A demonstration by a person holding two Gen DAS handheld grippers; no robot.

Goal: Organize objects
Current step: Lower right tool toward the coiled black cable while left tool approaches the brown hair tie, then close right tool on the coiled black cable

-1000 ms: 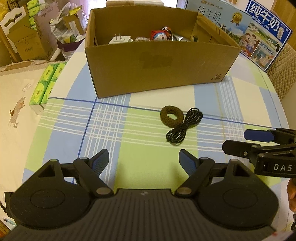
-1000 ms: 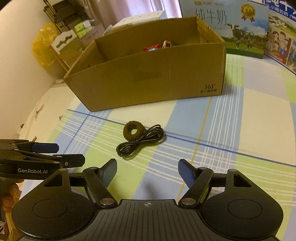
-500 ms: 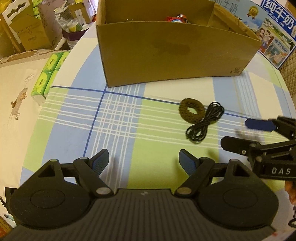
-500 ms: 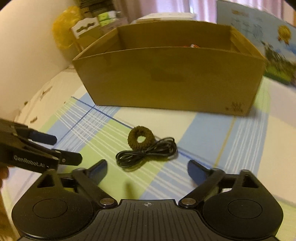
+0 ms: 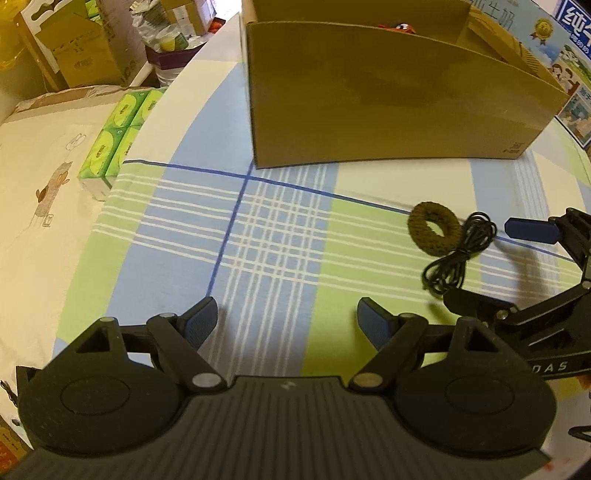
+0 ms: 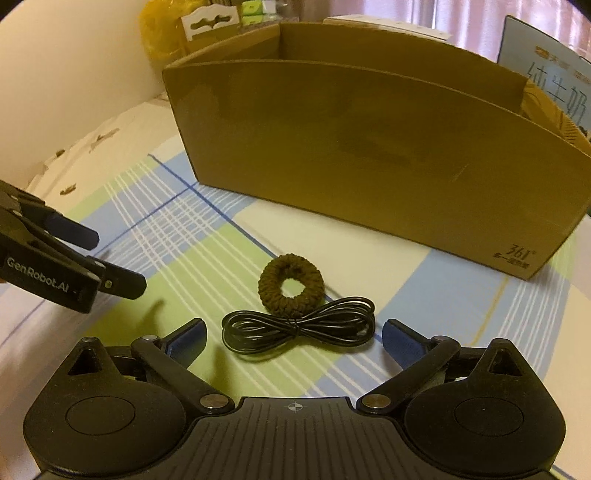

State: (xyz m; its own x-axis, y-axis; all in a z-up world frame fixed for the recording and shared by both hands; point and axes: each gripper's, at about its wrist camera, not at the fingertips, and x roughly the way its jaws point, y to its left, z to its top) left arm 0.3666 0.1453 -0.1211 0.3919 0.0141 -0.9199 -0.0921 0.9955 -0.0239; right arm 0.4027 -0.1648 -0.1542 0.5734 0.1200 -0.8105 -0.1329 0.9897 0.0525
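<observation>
A coiled black cable [image 6: 297,326] lies on the checked tablecloth, touching a brown hair tie [image 6: 290,285] just behind it. My right gripper [image 6: 293,338] is open, low over the table, its fingers on either side of the cable. Both things also show in the left wrist view, the cable [image 5: 458,254] and the hair tie [image 5: 435,228]. My left gripper [image 5: 287,323] is open and empty over the cloth, to the left of them. An open cardboard box [image 6: 369,147] stands behind; a red toy [image 5: 400,26] peeks over its rim.
The round table's left edge [image 5: 110,192] drops to a cream surface with green tissue packs [image 5: 118,136]. Milk cartons [image 5: 569,55] stand at the back right. Boxes and bags [image 5: 74,48] crowd the back left.
My right gripper has moved forward and down, so its fingers now flank the cable. My left gripper has shifted left and lower, so the box looms closer.
</observation>
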